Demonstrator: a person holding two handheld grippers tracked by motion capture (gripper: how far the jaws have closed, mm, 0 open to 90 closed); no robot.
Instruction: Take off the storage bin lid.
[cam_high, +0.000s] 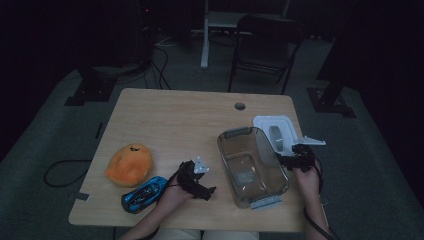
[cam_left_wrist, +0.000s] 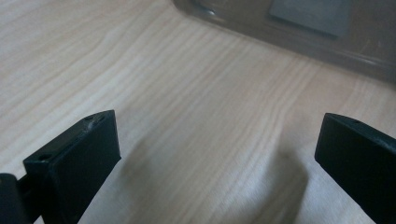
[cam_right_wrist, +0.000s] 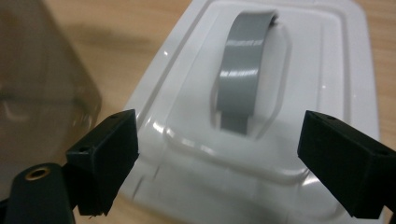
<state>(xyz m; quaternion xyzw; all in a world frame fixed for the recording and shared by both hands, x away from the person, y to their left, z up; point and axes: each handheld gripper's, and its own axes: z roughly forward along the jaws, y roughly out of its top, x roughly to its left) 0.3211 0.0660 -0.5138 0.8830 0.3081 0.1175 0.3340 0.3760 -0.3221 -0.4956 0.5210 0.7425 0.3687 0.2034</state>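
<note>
Black jaws of your right gripper (cam_right_wrist: 219, 154) stand wide apart at the bottom of the right gripper view, nothing between them; the white lid (cam_right_wrist: 261, 107) lies flat on the table beyond, its grey handle (cam_right_wrist: 240, 79) arching up mid-frame. In the high view that lid (cam_high: 272, 131) sits right of centre, touching the far right side of the clear bin (cam_high: 251, 166). Your left gripper (cam_high: 197, 181) rests lower centre, jaws also apart over bare table (cam_left_wrist: 187, 93), bin wall at the upper right of its view.

Judgement: lid is off and set down; the bin stands open for loading. Next move likely falls to your left gripper: reach the orange plush (cam_high: 129, 164) or blue toy car (cam_high: 144, 194) at lower left.

Room: open table between toys and bin. Car lies close to the near table edge; lid is near the right edge.
</note>
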